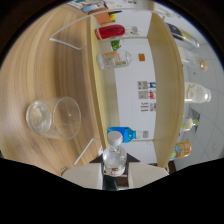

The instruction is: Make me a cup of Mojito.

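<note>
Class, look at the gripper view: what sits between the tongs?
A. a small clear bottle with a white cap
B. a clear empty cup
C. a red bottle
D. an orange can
A: the small bottle with its white cap stands between the tongs, while the cup lies apart on the wooden table.

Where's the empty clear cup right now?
In the gripper view the clear cup sits on the wooden tabletop, ahead and left of the tongs, which hold a small white-capped bottle. It's just left of the wooden shelf unit.
</note>
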